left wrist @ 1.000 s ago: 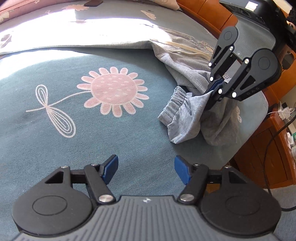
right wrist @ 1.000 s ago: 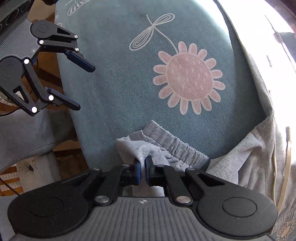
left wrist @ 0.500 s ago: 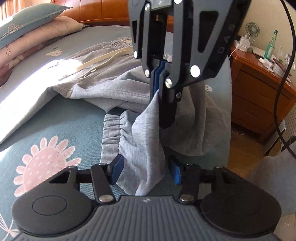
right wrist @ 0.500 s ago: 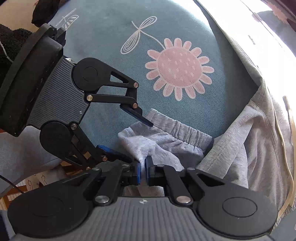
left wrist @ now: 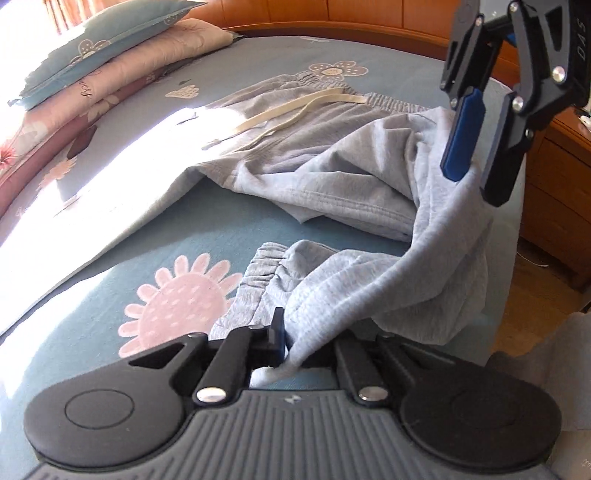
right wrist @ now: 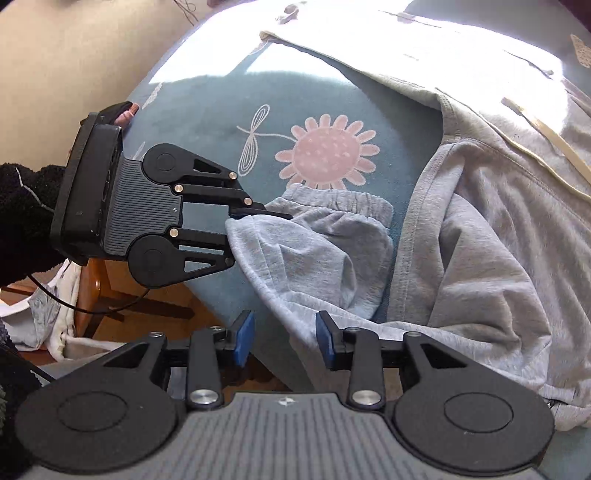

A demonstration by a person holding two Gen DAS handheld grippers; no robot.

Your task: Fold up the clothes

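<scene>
Closest to me, the left gripper [left wrist: 291,341] is pinched tight on the hem of one leg of the grey sweatpants [left wrist: 332,184], near its gathered cuff [left wrist: 264,267]. Just beyond, the right gripper [right wrist: 284,338] has its blue pads [left wrist: 460,136] spread apart with the cloth edge lying loose between them. The pants sprawl across the blue bedspread [left wrist: 110,277], beside a pink flower print [right wrist: 328,151]. Further back their drawstring [left wrist: 291,110] trails in sunlight, and pillows [left wrist: 96,74] are stacked by the wooden headboard [left wrist: 332,18].

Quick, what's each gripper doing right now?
Left gripper: closed on the grey sweatpants leg hem.
Right gripper: open, holding nothing; fabric lies between its fingers.
</scene>
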